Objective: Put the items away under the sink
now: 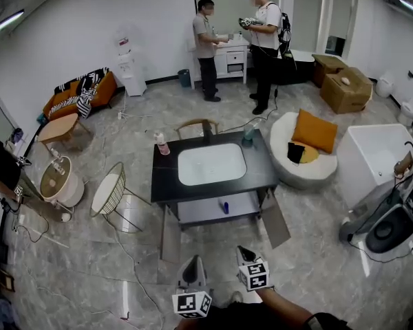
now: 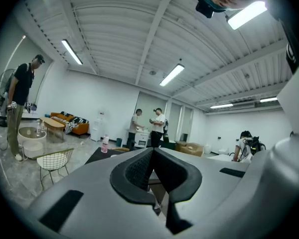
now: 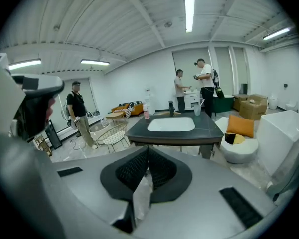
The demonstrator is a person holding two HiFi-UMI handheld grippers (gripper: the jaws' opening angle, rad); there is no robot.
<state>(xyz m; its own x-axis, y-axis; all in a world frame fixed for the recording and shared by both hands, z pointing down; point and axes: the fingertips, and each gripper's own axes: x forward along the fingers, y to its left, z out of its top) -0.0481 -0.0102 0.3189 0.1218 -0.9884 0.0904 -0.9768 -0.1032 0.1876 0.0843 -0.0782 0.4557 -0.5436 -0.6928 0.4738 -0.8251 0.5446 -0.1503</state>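
Sink (image 1: 212,163), pink bottle (image 1: 162,144) on its counter, stands well ahead; left gripper (image 1: 191,267) and right gripper (image 1: 246,254), both closed on nothing, probably must approach first.

Across the room from me, two people (image 1: 206,47) stood at a white cabinet (image 1: 234,59). An orange sofa (image 1: 79,91) sat left, a wire chair (image 1: 111,190) nearer, cardboard boxes (image 1: 345,88) right.

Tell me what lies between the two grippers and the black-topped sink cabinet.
Only bare grey marble floor, in the head view, separates the left gripper, the right gripper and the black-topped sink cabinet.
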